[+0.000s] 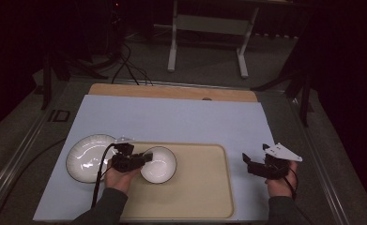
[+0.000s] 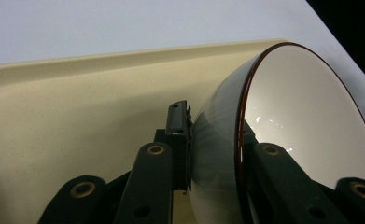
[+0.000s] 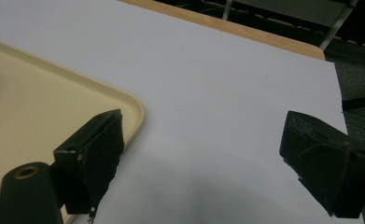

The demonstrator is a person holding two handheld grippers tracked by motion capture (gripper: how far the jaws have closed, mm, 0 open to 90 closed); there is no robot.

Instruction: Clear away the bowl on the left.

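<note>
two dark sleeves come in from the bottom edge of the high view, one forearm at each side of the beige tray (image 1: pixel 204 197). at the left, a white plate (image 1: pixel 85 157) sits on the pale blue table cover (image 1: pixel 172 117), just beside the tray's left edge. next to it, the left hand (image 1: pixel 121 177) reaches forward and slightly right, holding the left gripper (image 1: pixel 146 158) roughly level. its jaws are pinched on the near wall of the small white bowl (image 1: pixel 160 164), one jaw inside the rim and one outside. in the left gripper view the bowl (image 2: pixel 306 112) appears tilted, its dark rim clamped between the black jaws, over the tray's left part. off the tray's right edge, the right hand (image 1: pixel 280 183) holds the right gripper (image 1: pixel 248 162) low over the cover, pointing left, jaws spread wide with nothing between them.
</note>
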